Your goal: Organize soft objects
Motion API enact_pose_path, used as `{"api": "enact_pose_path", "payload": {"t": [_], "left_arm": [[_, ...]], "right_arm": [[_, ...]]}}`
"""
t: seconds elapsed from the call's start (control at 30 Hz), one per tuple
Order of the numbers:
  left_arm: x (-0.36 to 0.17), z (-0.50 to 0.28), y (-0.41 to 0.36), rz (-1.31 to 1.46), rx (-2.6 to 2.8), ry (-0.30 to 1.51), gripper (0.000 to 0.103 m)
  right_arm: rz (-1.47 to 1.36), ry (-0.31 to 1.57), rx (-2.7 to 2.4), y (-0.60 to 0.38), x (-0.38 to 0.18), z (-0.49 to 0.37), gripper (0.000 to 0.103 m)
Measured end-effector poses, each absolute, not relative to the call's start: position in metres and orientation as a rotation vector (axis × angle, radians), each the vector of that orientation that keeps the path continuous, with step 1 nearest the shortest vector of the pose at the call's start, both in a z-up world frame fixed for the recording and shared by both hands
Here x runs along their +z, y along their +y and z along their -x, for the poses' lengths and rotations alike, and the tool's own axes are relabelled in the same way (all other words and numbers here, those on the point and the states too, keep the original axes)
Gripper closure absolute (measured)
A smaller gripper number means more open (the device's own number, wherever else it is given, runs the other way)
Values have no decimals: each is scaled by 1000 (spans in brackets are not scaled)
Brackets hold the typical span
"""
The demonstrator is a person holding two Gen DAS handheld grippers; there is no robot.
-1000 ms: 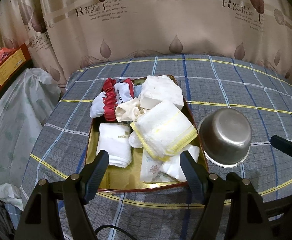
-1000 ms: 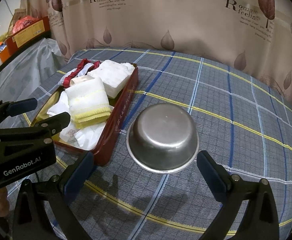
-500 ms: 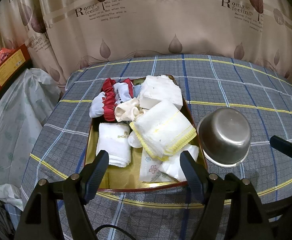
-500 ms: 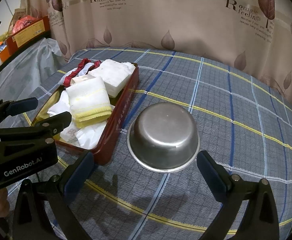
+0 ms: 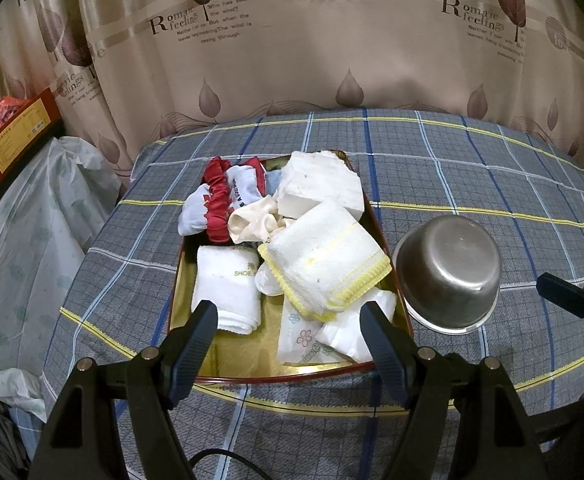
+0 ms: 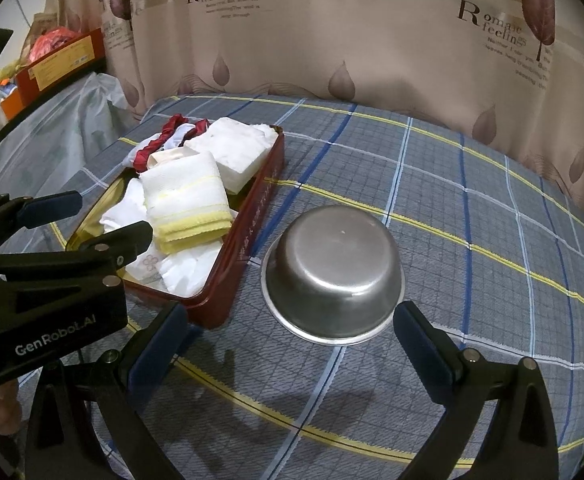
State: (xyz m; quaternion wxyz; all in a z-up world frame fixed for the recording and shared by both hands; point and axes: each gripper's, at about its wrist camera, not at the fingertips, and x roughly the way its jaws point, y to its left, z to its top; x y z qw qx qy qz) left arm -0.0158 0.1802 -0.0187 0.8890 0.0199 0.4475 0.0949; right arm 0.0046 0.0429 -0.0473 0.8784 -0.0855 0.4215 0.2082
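Observation:
A red tray [image 5: 276, 376] [image 6: 252, 216] with a gold inside holds several soft things: a white cloth with yellow edging [image 5: 324, 256] [image 6: 188, 204] on top, a folded white towel [image 5: 228, 288], a white block [image 5: 320, 188] [image 6: 232, 152], a red scrunchie [image 5: 218, 204], white socks and tissue packs [image 5: 304, 340]. My left gripper [image 5: 288, 336] is open and empty over the tray's near edge. My right gripper [image 6: 288, 340] is open and empty, just short of an upturned steel bowl [image 6: 334, 272] [image 5: 450, 272].
The table wears a grey plaid cloth [image 6: 472, 208]. A beige curtain [image 5: 332, 48] hangs behind it. Plastic-covered furniture [image 5: 24, 232] and a red box [image 5: 12, 136] stand to the left. The bowl lies right of the tray.
Both views have shifted very slightly; the bowl and tray contents lie as before. Both grippers stay open.

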Motion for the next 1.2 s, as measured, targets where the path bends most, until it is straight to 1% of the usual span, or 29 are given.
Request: {"api": "enact_pose_path", "payload": {"t": [1.2], "left_arm": [[-18,17,180,-44,206,922,27]], "right_arm": [[192,879,447,47,-45,-2,1]]}}
